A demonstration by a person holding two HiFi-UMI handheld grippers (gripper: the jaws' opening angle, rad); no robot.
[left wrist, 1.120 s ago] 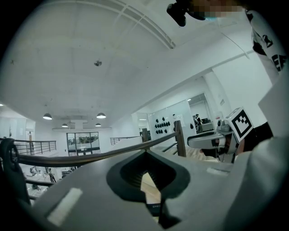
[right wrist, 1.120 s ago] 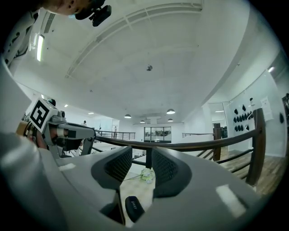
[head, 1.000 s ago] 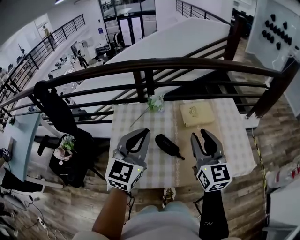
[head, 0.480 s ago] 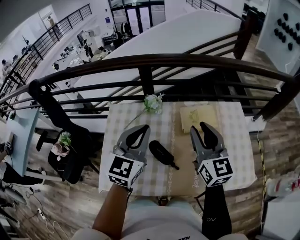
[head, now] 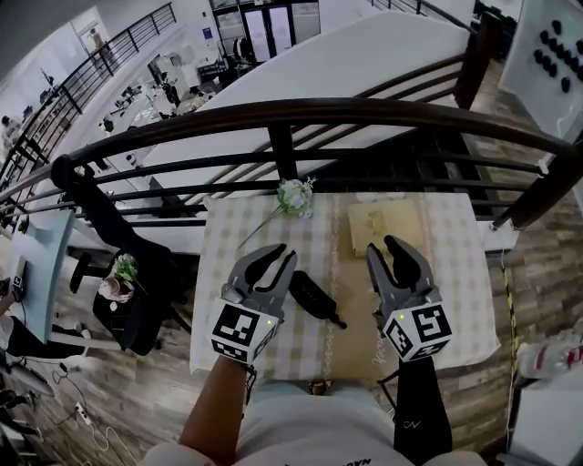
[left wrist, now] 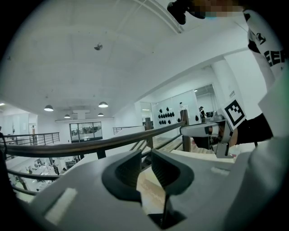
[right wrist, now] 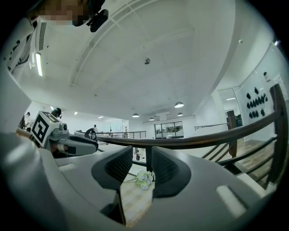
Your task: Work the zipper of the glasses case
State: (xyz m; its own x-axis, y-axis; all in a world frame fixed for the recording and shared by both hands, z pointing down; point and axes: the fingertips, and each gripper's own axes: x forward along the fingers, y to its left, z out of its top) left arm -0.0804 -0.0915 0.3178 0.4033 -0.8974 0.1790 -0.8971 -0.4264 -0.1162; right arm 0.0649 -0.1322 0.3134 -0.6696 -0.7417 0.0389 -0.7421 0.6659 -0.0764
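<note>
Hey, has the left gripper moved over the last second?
Yes. Judged against the table's left edge, the left gripper has shifted inward, to the right in the head view, closing on the glasses case.

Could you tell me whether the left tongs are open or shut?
Open: the left tongs show a gap between their pads, nothing held.

An office mezzanine: a dark railing (head: pixel 364 112) overlooks a lower floor of desks (head: pixel 150 86) and glass doors (head: pixel 273 27).

left claw (head: pixel 284 257) open, empty, right claw (head: pixel 383 248) open, empty, jaws just easing closer
</note>
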